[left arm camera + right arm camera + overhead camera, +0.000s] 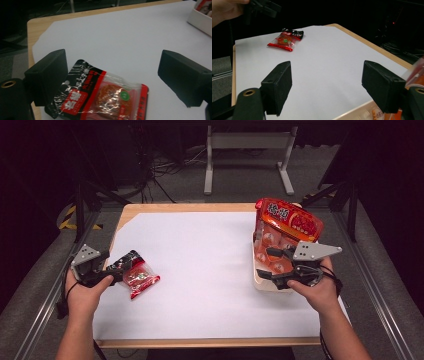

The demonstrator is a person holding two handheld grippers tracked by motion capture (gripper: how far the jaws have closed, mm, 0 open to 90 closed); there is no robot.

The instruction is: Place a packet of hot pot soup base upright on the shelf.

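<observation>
A small red and black sauce packet (137, 274) (100, 96) (285, 39) lies flat on the white sheet at the table's left. My left gripper (114, 269) (112, 75) hovers over its near end, open, with the jaws wide apart and nothing clamped. At the right, a big red and orange snack bag (290, 220) (414, 72) stands in a white tray (257, 281) (200, 20) (357, 110). My right gripper (266, 263) (327, 85) is open at the tray's left side, empty between its jaws.
A white paper sheet (210, 270) covers most of the wooden table (200, 207). Metal rails (380, 285) run along both sides. A white stand (247, 142) and cables (165, 167) lie on the floor behind the table.
</observation>
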